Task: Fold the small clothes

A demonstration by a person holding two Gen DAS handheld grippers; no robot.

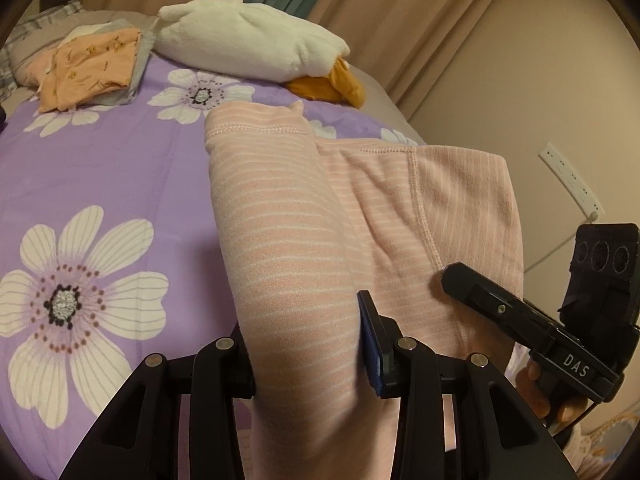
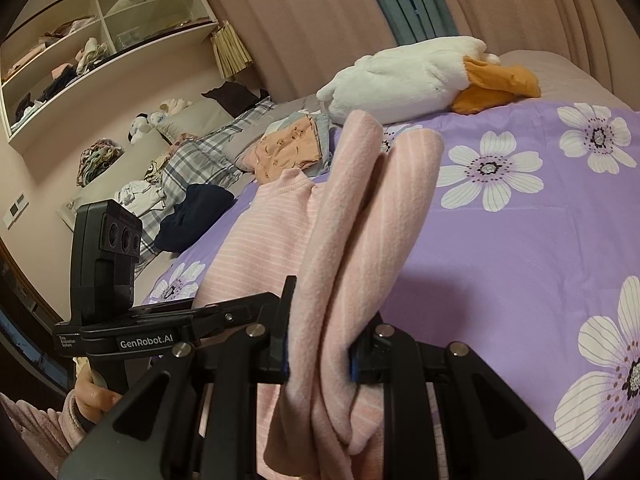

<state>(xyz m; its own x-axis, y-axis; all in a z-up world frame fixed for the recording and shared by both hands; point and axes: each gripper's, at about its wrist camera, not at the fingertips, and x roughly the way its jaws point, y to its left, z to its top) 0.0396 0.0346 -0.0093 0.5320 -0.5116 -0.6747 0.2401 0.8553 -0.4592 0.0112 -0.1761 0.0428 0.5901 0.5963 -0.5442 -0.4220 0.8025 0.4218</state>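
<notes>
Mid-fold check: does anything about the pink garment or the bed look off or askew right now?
Nothing damaged or spilled. The pink striped garment is bunched thick in both the left gripper and the right gripper, so the fold looks rolled rather than flat. The far hem lies crooked on the purple floral bedspread.

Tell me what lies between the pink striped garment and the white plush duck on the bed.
Only bare purple floral bedspread separates the pink striped garment from the white plush duck, shown in the left wrist view.
</notes>
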